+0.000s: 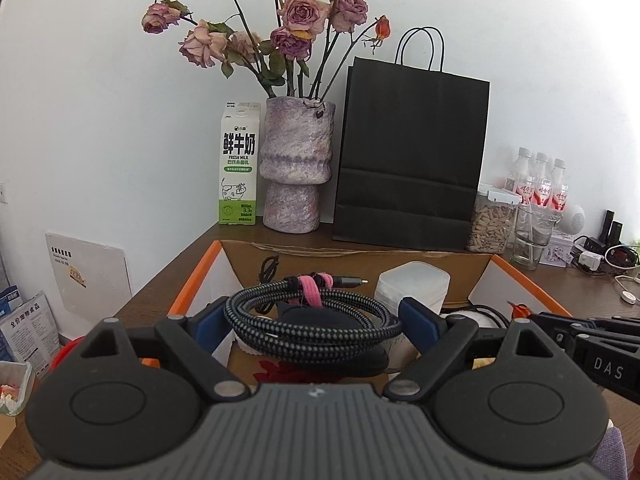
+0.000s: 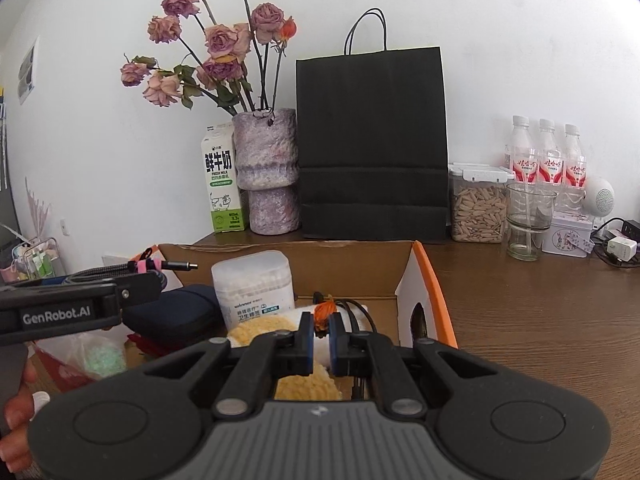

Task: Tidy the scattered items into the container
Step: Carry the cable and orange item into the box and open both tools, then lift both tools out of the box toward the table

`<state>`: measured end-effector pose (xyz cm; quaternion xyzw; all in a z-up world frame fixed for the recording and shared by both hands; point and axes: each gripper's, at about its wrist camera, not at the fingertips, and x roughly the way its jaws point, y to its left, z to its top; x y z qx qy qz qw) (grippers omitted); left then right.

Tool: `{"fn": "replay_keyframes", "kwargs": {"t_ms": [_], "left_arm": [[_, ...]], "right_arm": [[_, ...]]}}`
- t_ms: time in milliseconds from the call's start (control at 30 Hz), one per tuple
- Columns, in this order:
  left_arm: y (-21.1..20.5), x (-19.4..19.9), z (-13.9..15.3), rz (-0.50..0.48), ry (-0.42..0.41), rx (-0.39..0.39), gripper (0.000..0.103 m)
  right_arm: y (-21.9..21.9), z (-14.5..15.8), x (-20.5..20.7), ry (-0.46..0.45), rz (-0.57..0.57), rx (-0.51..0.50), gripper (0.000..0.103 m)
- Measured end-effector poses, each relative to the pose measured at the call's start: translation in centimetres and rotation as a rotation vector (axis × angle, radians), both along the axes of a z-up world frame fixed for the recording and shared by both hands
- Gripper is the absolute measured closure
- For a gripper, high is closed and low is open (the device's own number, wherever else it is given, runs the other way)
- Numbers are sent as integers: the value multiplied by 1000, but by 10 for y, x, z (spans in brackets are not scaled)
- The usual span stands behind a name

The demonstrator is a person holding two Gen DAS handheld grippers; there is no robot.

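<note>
Coiled braided cable [image 1: 312, 320], bound with a pink strap, spans the wide-spread pads of your left gripper [image 1: 316, 322] in the lower centre of the left wrist view; both blue pads press its sides, so it reads as clamped, held above the open cardboard box [image 1: 360, 258]. Your right gripper [image 2: 321, 334], lower centre of its own view, has its pads nearly together and pinched on a small dried orange flower [image 2: 324, 312], also over the box.

Inside the box lie a white cotton-swab tub [image 2: 252, 284], a dark blue case [image 2: 172, 316], a yellow-and-white cloth [image 2: 304, 384] and a black cord [image 2: 360, 316].

Risks, as judgements: the coil is springy and gripped only at its flanks, so a tilt could let it slip or unwind, and its free plug end [image 2: 182, 267] could snag the box flap. The flower is brittle; squeezing harder may crumble it. Both grippers share one opening, and the left one's finger crosses the middle left of the right wrist view, so lowering together invites a collision.

Behind the box, at upper centre, stand a milk carton [image 1: 239, 164], a vase of dried roses [image 1: 296, 168] and a black paper bag [image 1: 412, 152]; to the right, a seed jar [image 2: 478, 204], a glass [image 2: 528, 220] and bottles [image 2: 548, 152]. None blocks the drop.
</note>
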<state>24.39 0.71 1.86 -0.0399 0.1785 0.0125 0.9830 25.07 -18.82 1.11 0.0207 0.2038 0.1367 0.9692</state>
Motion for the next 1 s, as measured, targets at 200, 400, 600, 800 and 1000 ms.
{"fn": "replay_keyframes", "kwargs": {"t_ms": [200, 400, 600, 800, 1000], "left_arm": [[0, -4, -6, 4, -1, 0, 0], [2, -9, -8, 24, 0, -11, 0], [4, -13, -7, 38, -24, -15, 0], [2, -16, -9, 46, -35, 3, 0], [1, -22, -10, 42, -61, 9, 0]], "right_arm": [[-8, -4, -2, 31, -8, 60, 29], [-5, -3, -13, -4, -9, 53, 2], [1, -3, -19, -16, -6, 14, 2], [2, -3, -23, -27, -11, 3, 2], [2, -3, -31, -45, -14, -3, 2]]}}
